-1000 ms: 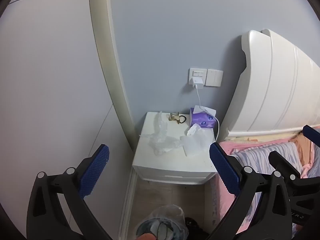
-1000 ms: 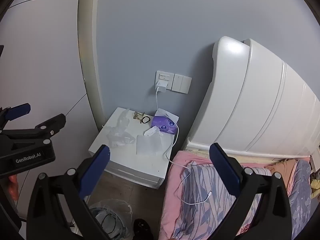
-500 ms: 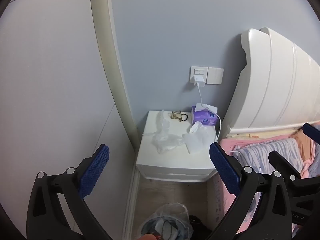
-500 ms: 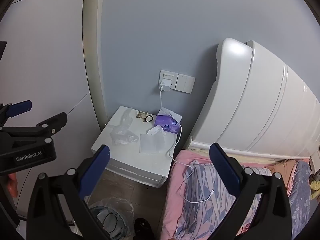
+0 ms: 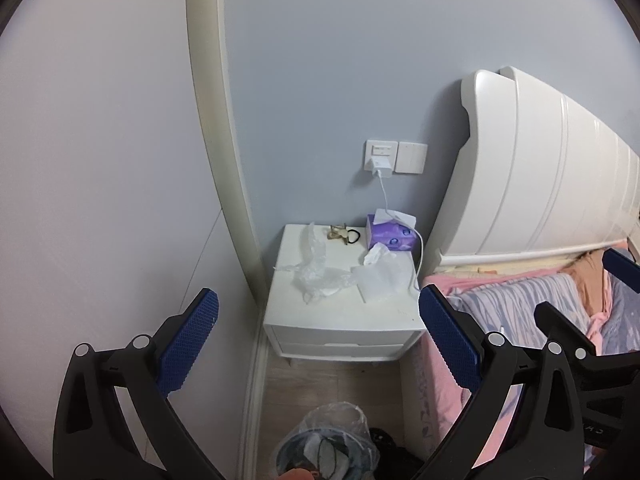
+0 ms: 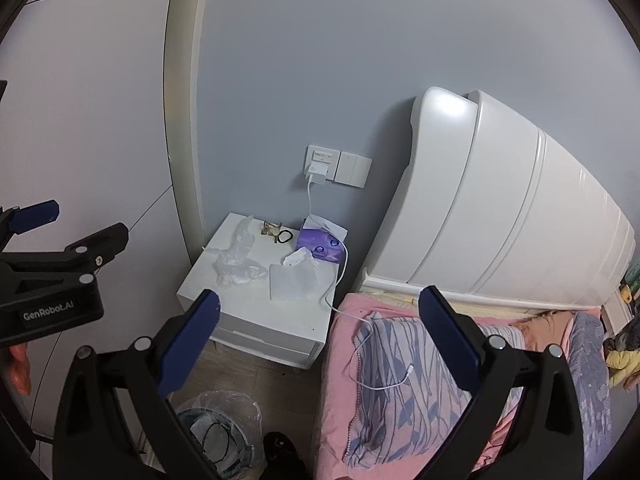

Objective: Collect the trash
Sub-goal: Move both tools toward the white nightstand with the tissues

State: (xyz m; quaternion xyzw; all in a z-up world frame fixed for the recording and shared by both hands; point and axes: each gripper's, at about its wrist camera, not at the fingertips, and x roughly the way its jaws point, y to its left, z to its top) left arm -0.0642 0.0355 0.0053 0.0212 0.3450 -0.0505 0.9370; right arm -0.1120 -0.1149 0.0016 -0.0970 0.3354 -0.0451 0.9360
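Note:
A white nightstand [image 5: 344, 320] [image 6: 256, 320] stands by the wall. On it lie a crumpled clear plastic wrapper [image 5: 320, 276] [image 6: 236, 266] and a white tissue sheet [image 5: 380, 276] [image 6: 292, 284]. A bin lined with a clear bag [image 5: 328, 444] [image 6: 220, 428] stands on the floor in front. My left gripper [image 5: 316, 332] is open and empty, well short of the nightstand. My right gripper [image 6: 318, 334] is open and empty, above the gap between nightstand and bed.
A purple tissue box [image 5: 390, 236], a hair tie and a small clip [image 5: 340, 234] sit at the nightstand's back. A white charger cable [image 6: 340, 280] runs from the wall socket onto the bed [image 6: 460, 360]. The white headboard [image 6: 500, 208] stands at right.
Both grippers have drifted slightly, so the nightstand sits a little more to the right and higher in both views. Both stay open and empty.

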